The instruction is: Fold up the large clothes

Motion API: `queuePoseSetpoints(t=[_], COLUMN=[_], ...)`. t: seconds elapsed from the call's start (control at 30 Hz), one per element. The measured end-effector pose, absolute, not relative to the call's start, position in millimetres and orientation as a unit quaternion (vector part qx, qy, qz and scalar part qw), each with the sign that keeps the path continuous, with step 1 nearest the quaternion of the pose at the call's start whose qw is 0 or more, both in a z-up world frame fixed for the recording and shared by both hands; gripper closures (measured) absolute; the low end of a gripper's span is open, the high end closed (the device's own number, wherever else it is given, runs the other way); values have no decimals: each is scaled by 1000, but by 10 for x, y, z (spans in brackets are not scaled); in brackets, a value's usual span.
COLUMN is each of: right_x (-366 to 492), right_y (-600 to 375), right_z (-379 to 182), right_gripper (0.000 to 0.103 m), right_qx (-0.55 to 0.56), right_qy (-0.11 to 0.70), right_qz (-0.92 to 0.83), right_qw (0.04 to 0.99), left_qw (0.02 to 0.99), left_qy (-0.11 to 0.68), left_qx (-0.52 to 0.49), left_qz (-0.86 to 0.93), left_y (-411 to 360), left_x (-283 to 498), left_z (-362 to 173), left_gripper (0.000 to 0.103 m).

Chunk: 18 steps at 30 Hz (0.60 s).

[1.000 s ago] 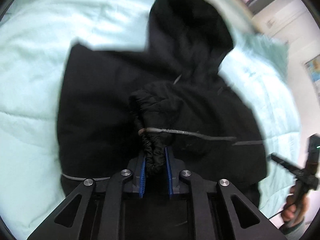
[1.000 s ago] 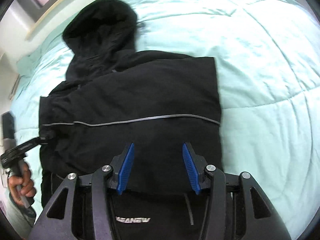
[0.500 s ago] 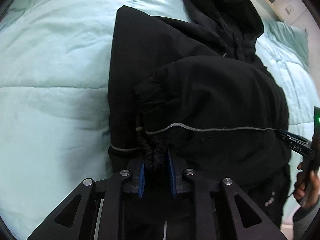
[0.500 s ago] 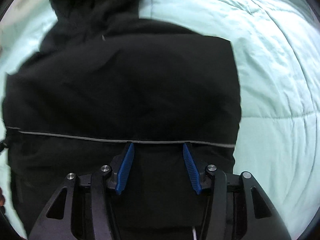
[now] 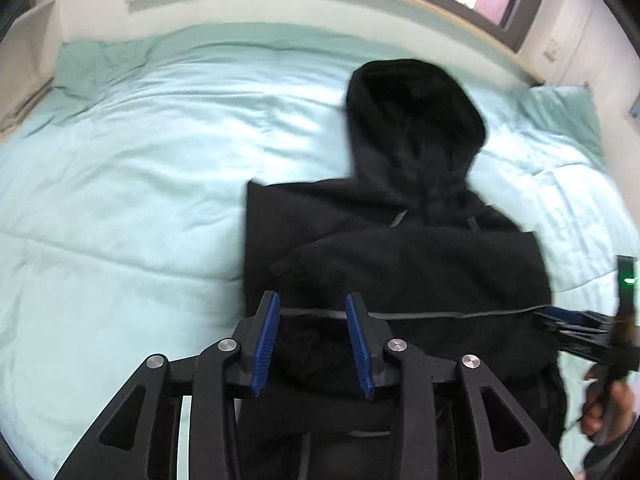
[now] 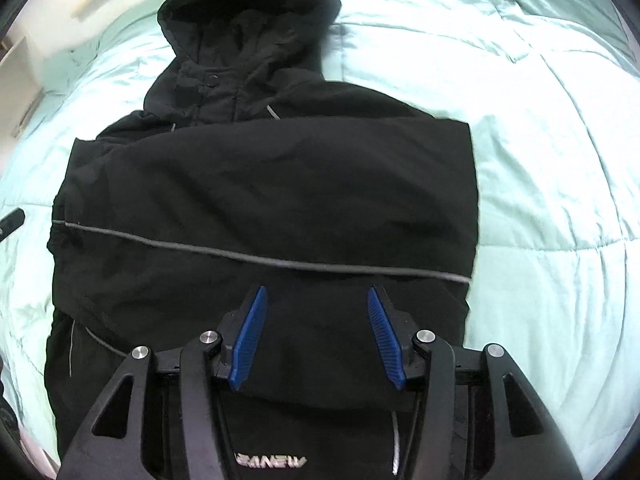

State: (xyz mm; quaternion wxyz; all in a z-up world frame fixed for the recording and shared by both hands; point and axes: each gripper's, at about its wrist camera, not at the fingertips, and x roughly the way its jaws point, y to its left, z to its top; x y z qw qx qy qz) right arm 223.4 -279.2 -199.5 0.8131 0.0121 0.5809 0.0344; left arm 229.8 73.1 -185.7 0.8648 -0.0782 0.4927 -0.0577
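Sleeve-folding step judged finished: black jacket (image 5: 400, 264) lay flat on the green bed (image 5: 120, 184), hood away. Left gripper (image 5: 312, 344) spread wide, empty, having dropped the cuff pinched half a second earlier. Right gripper (image 6: 316, 336) likewise wide over the hem. Next: grasp hem, fold toward hood.

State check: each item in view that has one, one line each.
left tongs: open, holding nothing
right tongs: open, holding nothing
black jacket: flat on the bed, sleeve folded across the body
hood: not folded in, lying beyond the collar
comforter: spread under the jacket, lightly creased
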Motion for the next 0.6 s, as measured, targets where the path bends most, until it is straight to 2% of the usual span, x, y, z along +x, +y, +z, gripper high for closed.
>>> queuePoseSetpoints(t=[0.13,0.3,0.47,0.6], right_x=[2538,2941,2990,2780], right_y=[-2758,-2611,-2546,-2664], right_z=[-2048,-2520,-2546,-2229], right_gripper=[48,48,45,45], right_qx=[39,14,-20,-1], right_qy=[574,619,630,619], right_qz=[30,-12,-11,11], right_qw=[817,785,776,786], left_qw=[838,804,804,818], left_qy=[528,582,584,557], left_qx=[-83,-85,-76,-87], left_qz=[-111,-82,-83,-113], left_y=[431,456,486,472], left_x=[2556,2815,2739,2594], left_z=[-2174,-3001,-2872,-2440], left_gripper=[66,66,66,66])
